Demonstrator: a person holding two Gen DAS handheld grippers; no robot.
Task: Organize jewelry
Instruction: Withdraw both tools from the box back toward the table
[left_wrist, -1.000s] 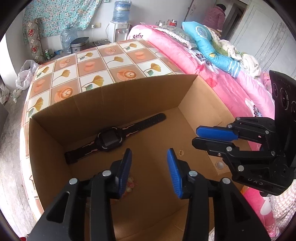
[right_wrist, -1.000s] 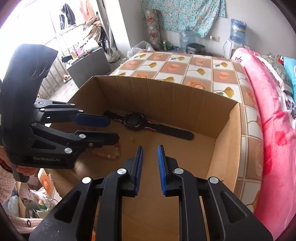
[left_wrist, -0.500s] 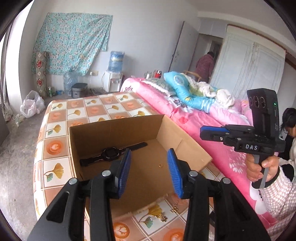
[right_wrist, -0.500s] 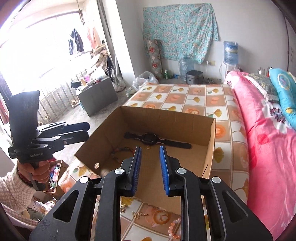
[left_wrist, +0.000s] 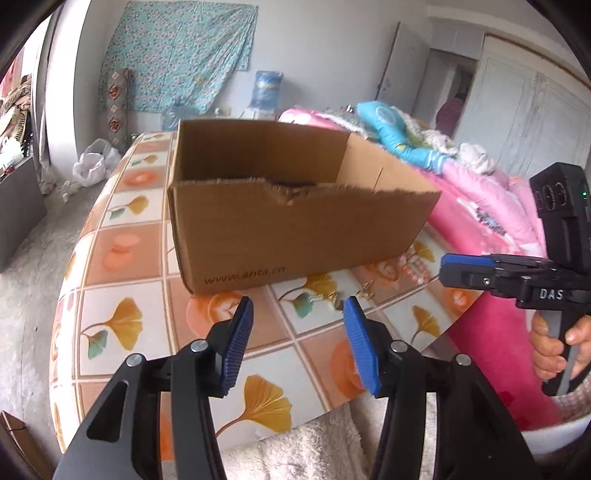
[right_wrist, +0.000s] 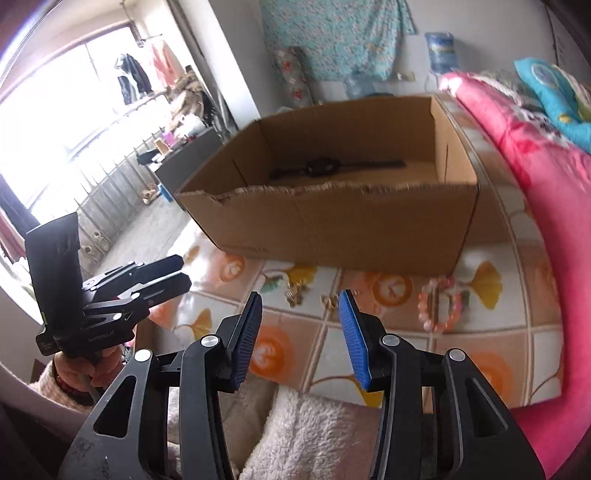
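1. The left tongs (left_wrist: 298, 345) are seen spread, nothing between them; their jaws have just been opening.
2. The right tongs (right_wrist: 301, 339) are likewise spread and empty, their jaws also just opened wider.
3. Loose jewelry is left on the tiled desk (right_wrist: 491, 354), in front of the cardboard box (right_wrist: 332, 229) and beyond both tongs.
4. A pink bead bracelet (right_wrist: 439, 304) is seen lying flat, ahead and to the right of the right tongs, near the pink bed (right_wrist: 546, 192).
5. Small gold pieces (right_wrist: 295, 293) are scattered just past the fingertips of the right tongs, between them and the box wall; their long axes cannot be told.
6. The same gold pieces (left_wrist: 334, 297) are seen just ahead of the left tongs, slightly right.
7. The right tongs are judged the nearer to the bracelet; the gold pieces lie near both.
8. Inside the box a black wristwatch (right_wrist: 325, 168) is laid along the far wall, strap running left to right; other contents are hidden by the near wall.
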